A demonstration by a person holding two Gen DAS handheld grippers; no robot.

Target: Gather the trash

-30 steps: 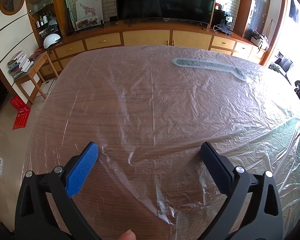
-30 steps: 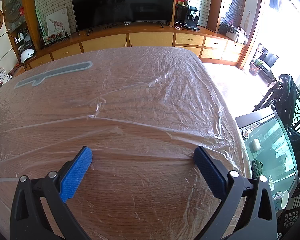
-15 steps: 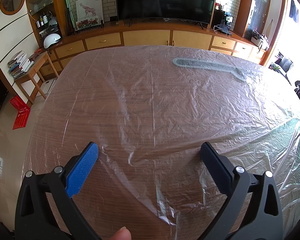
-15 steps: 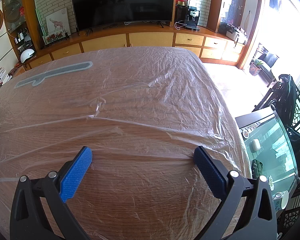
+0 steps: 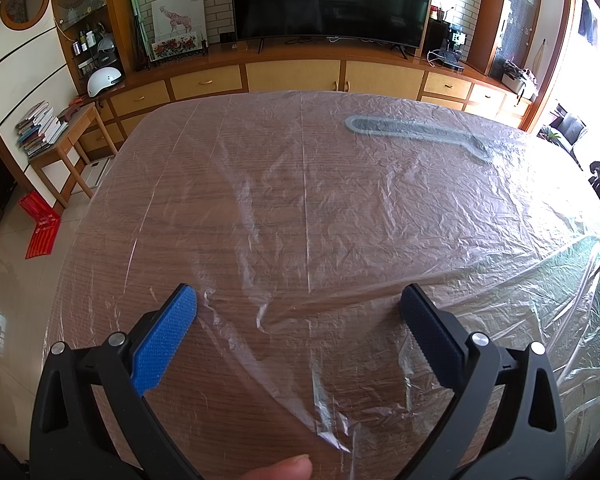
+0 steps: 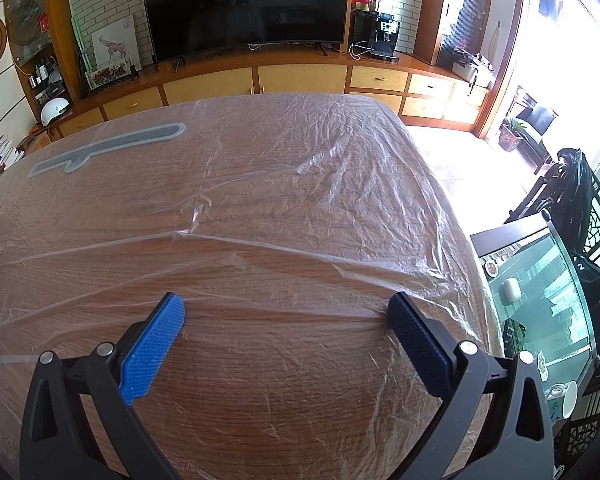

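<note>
Jaws on both the left gripper (image 5: 298, 308) and right gripper (image 6: 286, 312) gape wide and empty over the table (image 6: 260, 380), so the crinkly plastic sheet (image 5: 340, 208) looks totally uncollected.

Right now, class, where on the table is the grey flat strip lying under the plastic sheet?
The grey strip lies under the plastic sheet at the table's far end, nearest the TV cabinet: upper right in the left wrist view, upper left in the right wrist view.
</note>
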